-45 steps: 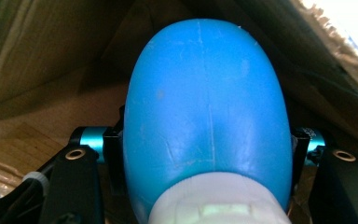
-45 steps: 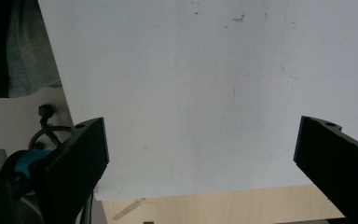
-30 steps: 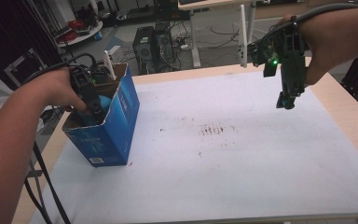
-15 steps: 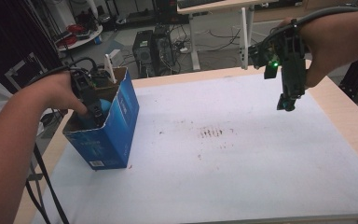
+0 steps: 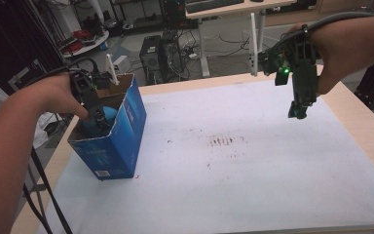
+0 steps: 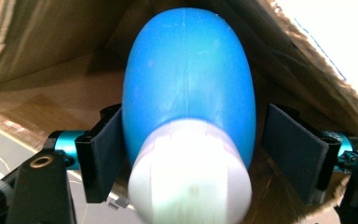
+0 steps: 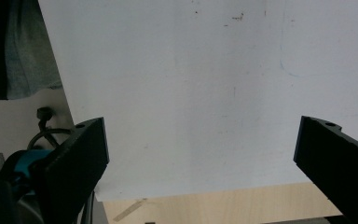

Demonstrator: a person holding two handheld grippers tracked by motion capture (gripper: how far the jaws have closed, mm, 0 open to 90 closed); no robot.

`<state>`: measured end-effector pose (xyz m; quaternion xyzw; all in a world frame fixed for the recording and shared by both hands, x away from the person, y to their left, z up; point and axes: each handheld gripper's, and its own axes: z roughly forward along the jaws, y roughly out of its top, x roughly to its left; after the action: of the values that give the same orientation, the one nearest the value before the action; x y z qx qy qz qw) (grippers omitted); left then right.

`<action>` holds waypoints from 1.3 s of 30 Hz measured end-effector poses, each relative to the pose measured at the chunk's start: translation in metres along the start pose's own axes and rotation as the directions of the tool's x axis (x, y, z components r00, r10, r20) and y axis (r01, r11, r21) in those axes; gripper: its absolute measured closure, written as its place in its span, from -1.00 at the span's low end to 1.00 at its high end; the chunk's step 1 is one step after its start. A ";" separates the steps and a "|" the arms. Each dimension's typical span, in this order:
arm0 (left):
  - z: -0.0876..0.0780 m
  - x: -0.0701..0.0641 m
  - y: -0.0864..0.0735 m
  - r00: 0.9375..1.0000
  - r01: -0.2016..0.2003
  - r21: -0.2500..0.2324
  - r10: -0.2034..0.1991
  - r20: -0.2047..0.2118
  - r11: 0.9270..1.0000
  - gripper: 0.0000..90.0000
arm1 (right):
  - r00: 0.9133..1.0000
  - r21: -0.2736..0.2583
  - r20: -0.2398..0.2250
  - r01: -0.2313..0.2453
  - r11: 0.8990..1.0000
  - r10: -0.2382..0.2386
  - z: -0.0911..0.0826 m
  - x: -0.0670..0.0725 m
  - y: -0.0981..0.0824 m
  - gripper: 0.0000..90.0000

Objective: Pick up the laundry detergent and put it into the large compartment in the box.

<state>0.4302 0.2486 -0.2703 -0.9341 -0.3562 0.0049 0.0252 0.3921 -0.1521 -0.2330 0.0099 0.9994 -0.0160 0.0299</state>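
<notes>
A blue rounded bottle-like object (image 6: 189, 79) with a white end lies inside an open blue cardboard box (image 5: 121, 141) at the table's left. My left gripper (image 5: 99, 119) reaches down into the box's mouth. Its jaws have just been opening. The blue object (image 5: 108, 113) lies between them, the right pad (image 6: 293, 154) stands clear of it and the left pad sits close beside it. My right gripper (image 5: 297, 114) hangs above the right side of the white table cover (image 5: 233, 170), pointing down. In the right gripper view its jaws (image 7: 200, 149) are wide apart with nothing between them.
The box stands near the table's left edge. The white cover has dark smudges (image 5: 221, 141) near its middle. Behind the table are a computer tower (image 5: 153, 56), cables and another desk (image 5: 233, 7).
The blue object shows a little lower in the box than a second ago. Both hands have barely moved.
</notes>
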 end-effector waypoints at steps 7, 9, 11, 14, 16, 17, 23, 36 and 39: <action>-0.011 -0.004 -0.002 1.000 0.003 -0.022 -0.003 0.003 1.000 -0.55 | 1.000 -0.003 0.000 0.000 1.000 0.000 -0.002 0.001 -0.002 -0.95; -0.015 -0.005 -0.002 1.000 0.000 -0.020 0.000 0.005 1.000 -0.59 | 1.000 -0.002 0.002 -0.010 1.000 0.010 -0.002 0.001 -0.003 -0.95; -0.019 -0.006 -0.002 1.000 -0.002 -0.025 0.002 0.004 1.000 -0.61 | 1.000 -0.006 0.003 -0.005 1.000 0.005 -0.003 0.001 -0.004 -0.95; -0.024 -0.009 -0.002 1.000 -0.009 -0.026 0.009 -0.001 1.000 -0.62 | 1.000 -0.009 0.002 -0.002 1.000 0.002 -0.003 0.001 -0.004 -0.95; -0.028 -0.011 -0.002 1.000 -0.018 -0.029 0.018 0.005 0.999 -0.64 | 1.000 -0.009 0.002 -0.001 1.000 0.001 -0.003 0.001 -0.004 -0.95; -0.031 -0.012 -0.002 1.000 -0.022 -0.031 0.022 0.005 0.999 -0.65 | 1.000 -0.010 0.003 -0.007 1.000 0.007 -0.003 0.001 -0.004 -0.95; -0.042 -0.021 0.000 0.998 -0.058 -0.047 0.058 0.004 0.997 -0.80 | 1.000 -0.010 -0.001 -0.006 1.000 0.006 -0.003 0.001 -0.003 -0.95; -0.060 -0.050 0.015 0.986 -0.164 -0.046 0.164 -0.005 0.985 -0.93 | 1.000 -0.013 -0.004 0.000 1.000 -0.001 -0.002 -0.001 -0.003 -0.95; -0.065 -0.058 0.021 0.980 -0.198 -0.043 0.198 -0.014 0.979 -0.96 | 1.000 -0.015 -0.005 0.001 1.000 -0.001 -0.002 -0.001 -0.003 -0.95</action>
<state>0.4027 0.1912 -0.2068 -0.9652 -0.2613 -0.0049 0.0058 0.3927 -0.1546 -0.2312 0.0092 0.9995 -0.0087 0.0274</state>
